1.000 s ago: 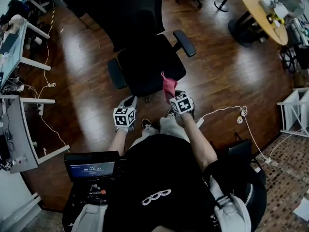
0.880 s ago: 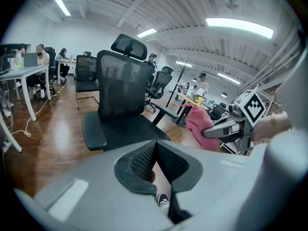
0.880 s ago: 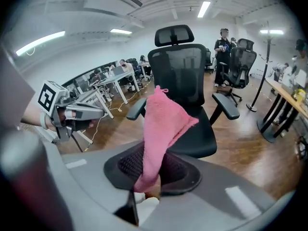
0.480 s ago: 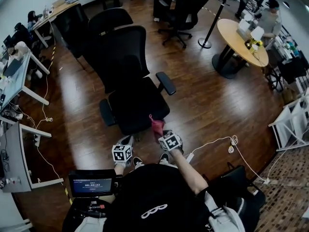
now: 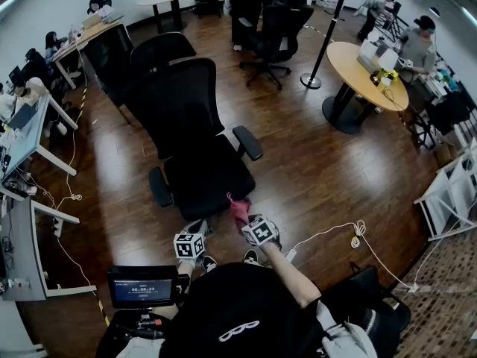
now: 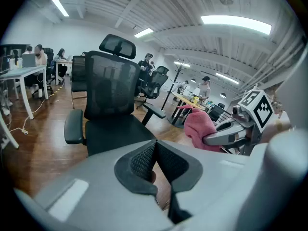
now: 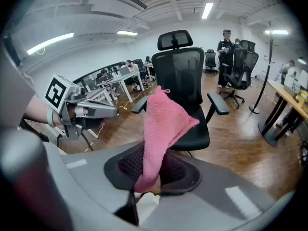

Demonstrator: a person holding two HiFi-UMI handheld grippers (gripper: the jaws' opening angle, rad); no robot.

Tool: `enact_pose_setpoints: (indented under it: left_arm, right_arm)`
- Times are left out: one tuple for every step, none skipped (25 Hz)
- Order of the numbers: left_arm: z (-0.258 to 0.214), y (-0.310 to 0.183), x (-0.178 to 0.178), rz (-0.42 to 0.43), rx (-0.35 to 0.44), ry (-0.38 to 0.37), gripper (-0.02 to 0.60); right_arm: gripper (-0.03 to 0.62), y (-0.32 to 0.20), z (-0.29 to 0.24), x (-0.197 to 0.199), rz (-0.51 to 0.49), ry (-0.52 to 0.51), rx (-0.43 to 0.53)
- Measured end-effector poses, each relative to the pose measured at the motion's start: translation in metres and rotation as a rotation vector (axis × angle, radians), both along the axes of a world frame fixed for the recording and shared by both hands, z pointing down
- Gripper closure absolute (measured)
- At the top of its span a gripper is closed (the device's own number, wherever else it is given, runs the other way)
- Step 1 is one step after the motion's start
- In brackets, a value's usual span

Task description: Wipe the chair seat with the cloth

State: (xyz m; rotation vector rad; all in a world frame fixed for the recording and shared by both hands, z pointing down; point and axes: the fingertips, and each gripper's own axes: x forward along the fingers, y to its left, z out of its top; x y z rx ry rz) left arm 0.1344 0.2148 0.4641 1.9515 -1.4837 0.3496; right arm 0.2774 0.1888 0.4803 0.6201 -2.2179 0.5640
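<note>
Right gripper [image 7: 154,170]: jaws were pressed onto the lower end of the pink cloth [image 7: 161,129]; the pads gripped it firmly.
Cloth axis: the cloth stood up out of the jaws from 6 o'clock to 12 o'clock in the right gripper view, free end uppermost and slightly folded over.
Left gripper [image 6: 154,160]: pads were pressed together with nothing between them.
Chair seat [image 5: 209,174]: black, bare, and not yet touched by the cloth.
Bearing, head view: the seat lay at about 11 o'clock from the right gripper and about 12 o'clock from the left gripper; the cloth tip was just beside the seat's front edge.
Nearer gripper: judged to be the right one, which also carried the cloth; the coming stroke probably called for lowering the cloth forward onto the seat.
Right gripper view only: the pinch itself, which the marker cube [image 5: 261,231] hid in the head view.
Left gripper view only: the cloth from the side, at 3 o'clock, bunched ahead of the right gripper's jaws.
Head view only: both armrests [image 5: 247,142] flanking the seat, and the wooden floor [image 5: 313,170] around the chair.
</note>
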Motion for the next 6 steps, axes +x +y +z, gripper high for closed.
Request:
enact_pose_setpoints:
  left_arm:
    - [-0.0008,0.0006,0.0018,0.0,0.001,0.0,0.588]
    - [-0.0015,0.0011,0.0031,-0.001,0.002,0.0,0.588]
    - [-0.0022,0.0014,0.0038,-0.002,0.004,-0.001,0.588]
    - [-0.0028,0.0013,0.0039,-0.003,0.006,-0.002,0.588]
    - [-0.0033,0.0012,0.0039,-0.005,0.008,-0.003,0.588]
    - [-0.0039,0.001,0.0037,-0.006,0.009,-0.004,0.588]
  right_arm:
    - [0.525,0.0005,-0.0005,0.0013,-0.002,0.0,0.001]
    - [0.525,0.0013,-0.0005,0.0026,-0.003,0.001,0.001]
    - [0.525,0.0021,-0.0004,0.0036,-0.005,0.002,0.0]
    - [0.525,0.0023,-0.0005,0.0043,-0.007,0.003,0.0]
    - [0.525,0.0023,-0.0007,0.0046,-0.009,0.004,0.001]
    - [0.525,0.0022,-0.001,0.005,-0.01,0.005,0.002]
